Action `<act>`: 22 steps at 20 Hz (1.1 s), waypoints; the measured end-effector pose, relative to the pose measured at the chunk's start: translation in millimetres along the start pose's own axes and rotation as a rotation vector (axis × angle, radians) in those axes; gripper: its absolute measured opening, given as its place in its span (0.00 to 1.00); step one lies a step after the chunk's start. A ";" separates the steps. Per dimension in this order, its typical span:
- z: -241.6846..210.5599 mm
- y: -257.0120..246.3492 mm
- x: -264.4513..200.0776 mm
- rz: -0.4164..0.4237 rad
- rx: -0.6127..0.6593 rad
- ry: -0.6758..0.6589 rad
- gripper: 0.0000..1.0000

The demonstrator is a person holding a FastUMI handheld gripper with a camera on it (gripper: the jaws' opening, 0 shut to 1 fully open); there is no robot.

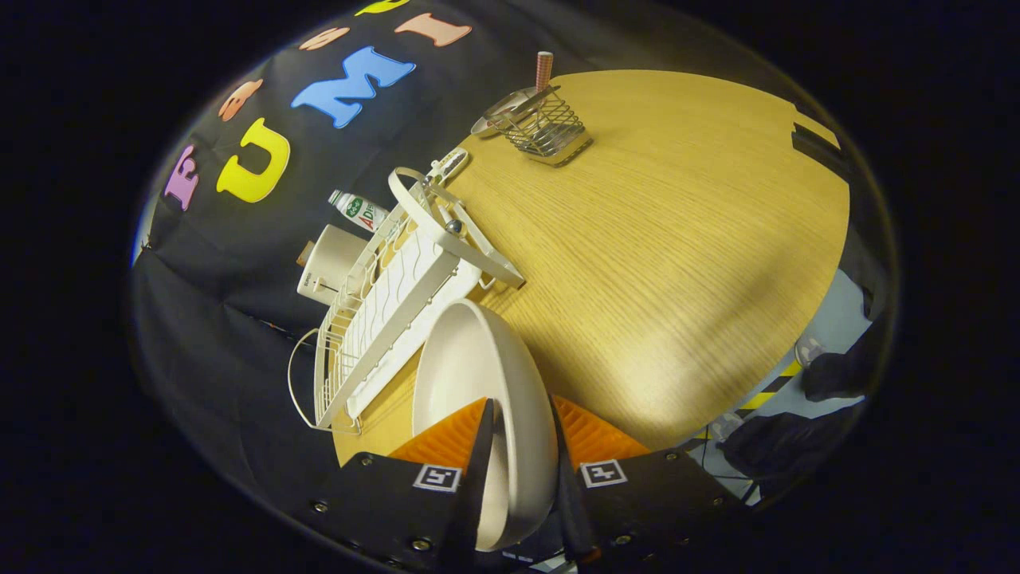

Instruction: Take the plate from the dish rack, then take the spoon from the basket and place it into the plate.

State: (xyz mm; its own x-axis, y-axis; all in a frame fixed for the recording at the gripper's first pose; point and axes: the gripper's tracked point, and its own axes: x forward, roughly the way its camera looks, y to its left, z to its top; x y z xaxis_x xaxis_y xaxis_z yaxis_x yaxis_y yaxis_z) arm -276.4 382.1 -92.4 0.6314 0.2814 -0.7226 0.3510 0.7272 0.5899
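A white plate (pixel 470 359) stands on edge between my fingers, and my gripper (pixel 522 418) is shut on its rim. It hangs above the wooden table (pixel 677 239), just off the near end of the white dish rack (pixel 390 303). Far beyond the fingers, at the table's back edge, stands a wire basket (pixel 546 127). A spoon (pixel 506 108) leans in it, bowl showing at the basket's rim, beside an upright patterned handle (pixel 543 70).
A white cup (pixel 328 263) and a small bottle (pixel 358 210) sit behind the rack against the black cloth wall. A broad stretch of bare tabletop lies between the rack and the basket. Beyond the table's edge there is floor with dark items.
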 end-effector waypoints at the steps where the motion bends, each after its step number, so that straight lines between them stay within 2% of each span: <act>1: 2.0 -2.4 -2.5 -0.005 0.004 -0.008 0.49; 7: 42.1 -7.6 -22.9 -0.030 -0.029 -0.132 0.49; 15: 151.8 13.7 -41.8 -0.033 -0.141 -0.363 0.49; 22: 255.2 -3.4 -28.8 -0.095 -0.075 -0.515 0.49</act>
State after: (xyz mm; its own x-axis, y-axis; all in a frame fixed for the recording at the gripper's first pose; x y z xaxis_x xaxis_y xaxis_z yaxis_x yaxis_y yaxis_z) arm -119.3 211.8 18.4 0.8639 -0.1182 -0.4896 0.3845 0.7827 0.4894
